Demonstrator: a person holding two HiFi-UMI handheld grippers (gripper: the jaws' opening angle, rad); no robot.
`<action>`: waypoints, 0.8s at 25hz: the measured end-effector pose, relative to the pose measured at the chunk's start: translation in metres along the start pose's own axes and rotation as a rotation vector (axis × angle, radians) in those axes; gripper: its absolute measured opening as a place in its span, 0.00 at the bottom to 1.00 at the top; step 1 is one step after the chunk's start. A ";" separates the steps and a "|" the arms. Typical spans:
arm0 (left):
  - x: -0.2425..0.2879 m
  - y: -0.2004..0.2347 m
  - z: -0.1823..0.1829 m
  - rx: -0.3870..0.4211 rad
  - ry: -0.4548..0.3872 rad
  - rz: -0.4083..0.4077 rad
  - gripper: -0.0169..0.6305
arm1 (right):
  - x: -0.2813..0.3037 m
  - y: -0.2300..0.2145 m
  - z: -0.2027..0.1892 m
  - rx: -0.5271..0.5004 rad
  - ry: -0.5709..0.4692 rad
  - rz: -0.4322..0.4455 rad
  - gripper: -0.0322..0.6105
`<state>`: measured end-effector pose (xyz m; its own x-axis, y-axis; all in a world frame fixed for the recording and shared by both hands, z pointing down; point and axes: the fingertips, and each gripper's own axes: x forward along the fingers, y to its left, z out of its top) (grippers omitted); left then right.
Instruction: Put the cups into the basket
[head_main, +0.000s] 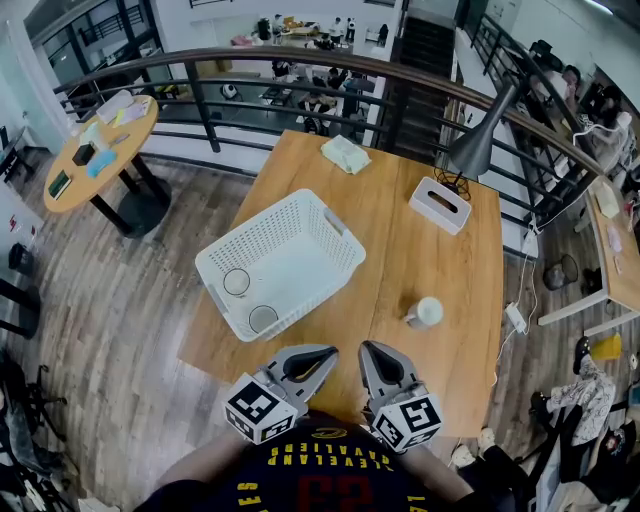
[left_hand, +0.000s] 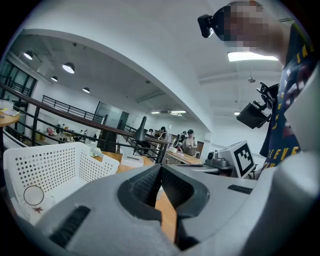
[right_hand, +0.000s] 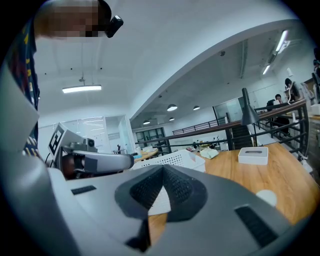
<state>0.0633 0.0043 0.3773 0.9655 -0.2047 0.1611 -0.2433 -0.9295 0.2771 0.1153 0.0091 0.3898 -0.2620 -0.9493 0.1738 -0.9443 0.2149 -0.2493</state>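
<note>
On the surface (head_main: 440, 250) ahead of my right claw (head_main: 369, 351), one small pale cup (head_main: 427, 312) sits well apart from the white basket (head_main: 290, 262), which already holds two cups (head_main: 237, 282). That claw and my left claw (head_main: 328, 354) are both pressed together on nothing. I judge the cup light, thin-walled and easily crushed or tipped, so I would pinch its wall near the rim, gently.
</note>
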 end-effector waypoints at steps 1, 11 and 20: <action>0.000 -0.001 0.000 0.002 0.000 -0.005 0.04 | -0.001 0.000 0.000 0.002 0.000 -0.001 0.07; 0.004 -0.009 -0.006 -0.011 -0.005 -0.037 0.05 | -0.010 -0.004 -0.012 0.035 0.004 -0.034 0.07; 0.008 -0.005 -0.010 0.016 0.054 -0.132 0.05 | -0.022 -0.008 -0.017 0.084 -0.017 -0.178 0.07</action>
<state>0.0709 0.0102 0.3864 0.9825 -0.0634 0.1752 -0.1121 -0.9521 0.2844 0.1255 0.0320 0.4041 -0.0880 -0.9744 0.2067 -0.9554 0.0238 -0.2943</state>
